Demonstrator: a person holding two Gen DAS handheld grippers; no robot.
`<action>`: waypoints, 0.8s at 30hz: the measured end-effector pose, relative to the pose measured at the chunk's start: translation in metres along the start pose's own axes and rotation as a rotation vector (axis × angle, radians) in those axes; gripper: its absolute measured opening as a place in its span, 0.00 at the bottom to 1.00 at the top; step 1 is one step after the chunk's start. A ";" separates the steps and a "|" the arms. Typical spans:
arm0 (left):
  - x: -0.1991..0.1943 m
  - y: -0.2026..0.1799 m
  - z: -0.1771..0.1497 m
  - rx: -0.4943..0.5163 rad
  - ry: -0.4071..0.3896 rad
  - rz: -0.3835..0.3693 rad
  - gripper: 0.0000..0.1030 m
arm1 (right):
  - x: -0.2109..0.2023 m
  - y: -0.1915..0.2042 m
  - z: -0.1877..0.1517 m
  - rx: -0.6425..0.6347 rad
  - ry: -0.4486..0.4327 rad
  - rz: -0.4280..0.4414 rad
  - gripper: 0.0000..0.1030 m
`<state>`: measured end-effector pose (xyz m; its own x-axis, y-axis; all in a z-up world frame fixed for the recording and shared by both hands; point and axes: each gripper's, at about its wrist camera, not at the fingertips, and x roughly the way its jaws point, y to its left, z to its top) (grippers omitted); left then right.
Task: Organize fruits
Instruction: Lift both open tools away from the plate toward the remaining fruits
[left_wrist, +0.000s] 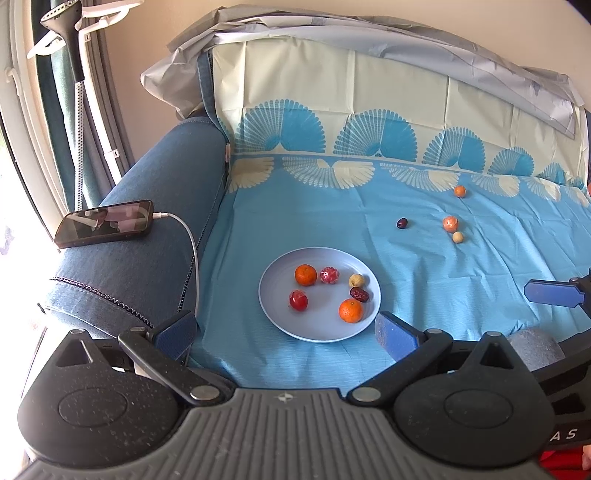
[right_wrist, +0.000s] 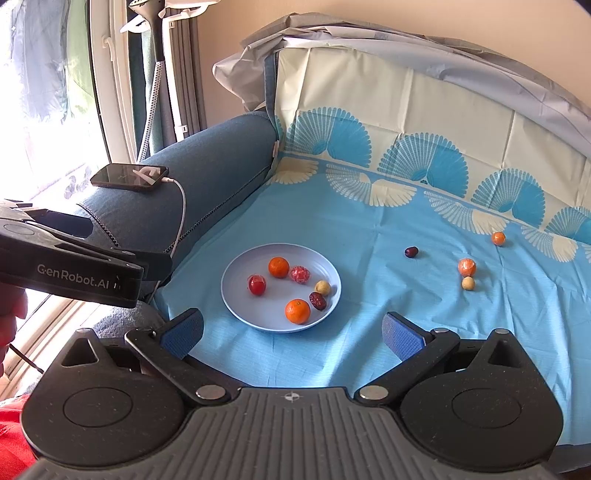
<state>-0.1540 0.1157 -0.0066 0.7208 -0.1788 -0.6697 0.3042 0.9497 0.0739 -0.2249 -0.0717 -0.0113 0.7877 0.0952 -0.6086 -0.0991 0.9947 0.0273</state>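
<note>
A pale blue plate (left_wrist: 280, 325) (right_wrist: 240, 306) rests on the blue cloth and holds two oranges, two red wrapped fruits, a beige ball and a dark red date. Farther right on the cloth lie a small orange (left_wrist: 460, 191) (right_wrist: 498, 238), a dark date (left_wrist: 402, 222) (right_wrist: 411, 252), a peeled tangerine (left_wrist: 450, 223) (right_wrist: 467, 266) and a beige ball (left_wrist: 457, 237) (right_wrist: 468, 283). My left gripper (left_wrist: 286, 334) is open in front of the plate, nothing between its fingers. My right gripper (right_wrist: 293, 334) is also open and empty, near the plate's front rim.
A denim sofa arm (left_wrist: 147, 206) (right_wrist: 207, 173) borders the cloth on the left, with a phone (left_wrist: 105, 223) (right_wrist: 129, 176) on a white cable. A draped backrest (left_wrist: 369, 92) rises behind. The right gripper's blue finger (left_wrist: 550, 291) shows at right.
</note>
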 end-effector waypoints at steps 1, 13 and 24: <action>0.001 0.000 0.000 0.000 0.002 0.000 1.00 | 0.000 0.000 0.000 0.000 0.000 0.000 0.99; 0.009 -0.001 0.001 0.007 0.023 -0.005 1.00 | 0.003 -0.002 0.000 0.020 0.003 -0.010 0.99; 0.028 -0.010 0.006 0.042 0.064 -0.002 1.00 | 0.015 -0.019 -0.002 0.087 0.023 -0.014 0.99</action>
<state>-0.1331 0.1002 -0.0219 0.6794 -0.1625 -0.7155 0.3323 0.9376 0.1026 -0.2126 -0.0893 -0.0229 0.7747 0.0814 -0.6271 -0.0344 0.9956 0.0867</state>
